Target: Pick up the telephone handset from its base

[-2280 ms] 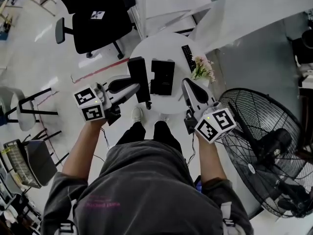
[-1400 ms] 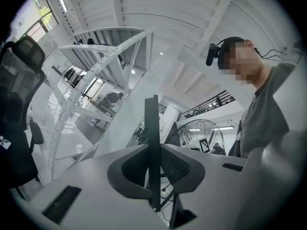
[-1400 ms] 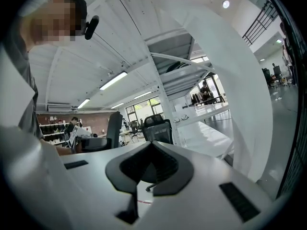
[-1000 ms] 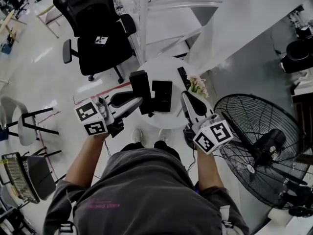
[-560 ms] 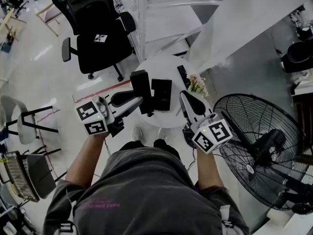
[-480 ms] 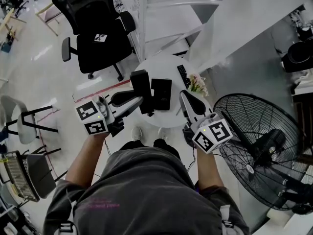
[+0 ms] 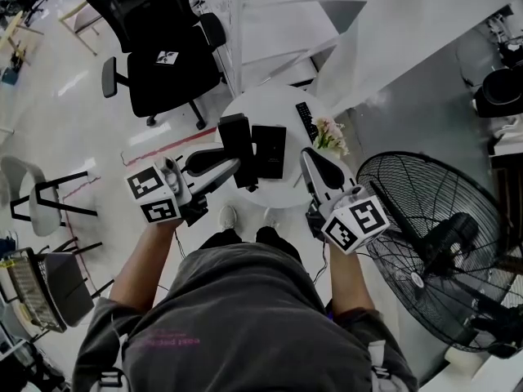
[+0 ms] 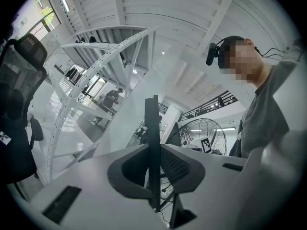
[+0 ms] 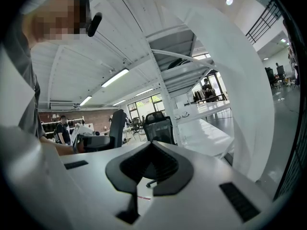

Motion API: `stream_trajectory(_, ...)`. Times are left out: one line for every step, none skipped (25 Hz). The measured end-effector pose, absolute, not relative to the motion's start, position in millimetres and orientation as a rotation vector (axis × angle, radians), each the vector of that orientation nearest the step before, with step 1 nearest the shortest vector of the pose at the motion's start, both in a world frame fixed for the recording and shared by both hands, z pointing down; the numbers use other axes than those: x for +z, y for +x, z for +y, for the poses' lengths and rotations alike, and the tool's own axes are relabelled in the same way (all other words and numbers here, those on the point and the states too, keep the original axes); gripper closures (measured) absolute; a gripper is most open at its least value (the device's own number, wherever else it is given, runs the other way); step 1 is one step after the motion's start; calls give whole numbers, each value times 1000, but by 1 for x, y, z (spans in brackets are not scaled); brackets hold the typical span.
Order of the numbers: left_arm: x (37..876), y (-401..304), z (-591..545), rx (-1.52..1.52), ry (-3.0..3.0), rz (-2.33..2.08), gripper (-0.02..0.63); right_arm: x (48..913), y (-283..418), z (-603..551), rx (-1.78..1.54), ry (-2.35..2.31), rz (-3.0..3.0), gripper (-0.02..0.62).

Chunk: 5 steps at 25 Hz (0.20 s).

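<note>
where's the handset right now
Head view, centre: the telephone handset is clamped in the left hand-held gripper, just left of its base, over the round white table.

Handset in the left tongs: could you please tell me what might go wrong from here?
The left tongs clamp the handset across its thin sides, with much of it sticking out beyond them, so it may pivot or slip.
It is held close to the base, remote and flowers on the small round table; a swing could knock them.
The standing fan is close on the person's right; a wide move might hit it.
</note>
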<state>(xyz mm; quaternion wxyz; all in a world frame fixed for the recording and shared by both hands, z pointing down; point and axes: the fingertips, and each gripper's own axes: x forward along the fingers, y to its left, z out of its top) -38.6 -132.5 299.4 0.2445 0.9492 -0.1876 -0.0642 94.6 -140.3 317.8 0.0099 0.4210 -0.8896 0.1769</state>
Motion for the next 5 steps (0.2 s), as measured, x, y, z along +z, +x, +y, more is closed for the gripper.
stream_trajectory(301,-37,-132,-174,2591,-512,528,319,96,-140,554,1313,-2778,575)
stream_trajectory(302,-36,-132,-173,2590,-512,528,320,97,-140,555,1311,-2779,575)
stream_trajectory(303,-34,-132,-172,2589,-512,528,321,98,-140,556,1310,-2779,575)
stream_trajectory(305,-33,-132,-171,2589,-512,528,323,99,-140,556,1309,-2780,575)
stream_trajectory(306,-31,-132,-170,2589,-512,528,324,100,-140,557,1308,-2780,575)
